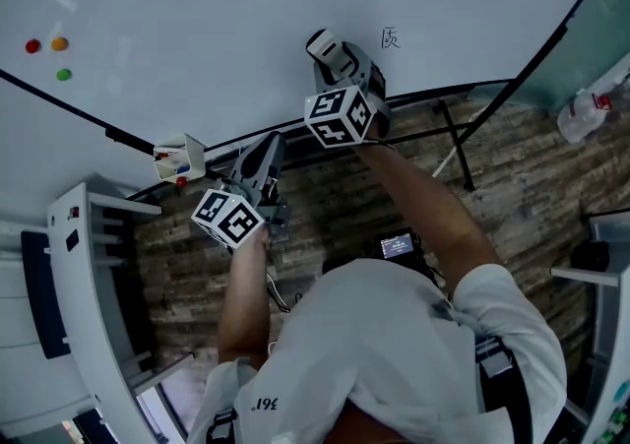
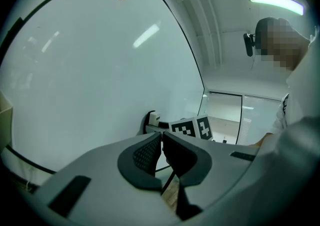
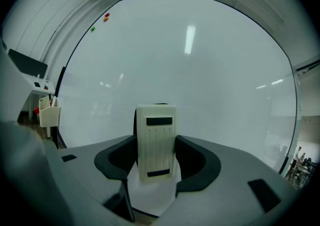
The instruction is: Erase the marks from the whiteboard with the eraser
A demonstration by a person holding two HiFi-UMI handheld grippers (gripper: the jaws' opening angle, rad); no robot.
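The right gripper (image 3: 156, 146) clamps the eraser (image 3: 156, 132) between its 2 jaws, one pad on each long side. In the right gripper view the eraser stands upright in the centre of the frame, its long axis running bottom to top and its cream ribbed back towards the camera. Its wiping face is turned away to the whiteboard (image 3: 210, 64), with only a dark sliver showing at the top edge.

In the head view the eraser (image 1: 324, 42) sits at upper centre against the whiteboard (image 1: 197, 19), just left of a small written mark (image 1: 391, 37) too tiny to read. The left gripper (image 1: 269, 151) hangs lower left of centre, off the board. In its own view the left gripper (image 2: 161, 143) has its jaws drawn narrow, a thin slit between the pads (image 2: 145, 154) with nothing in it. 3 coloured magnets (image 1: 60, 43) dot the upper left.
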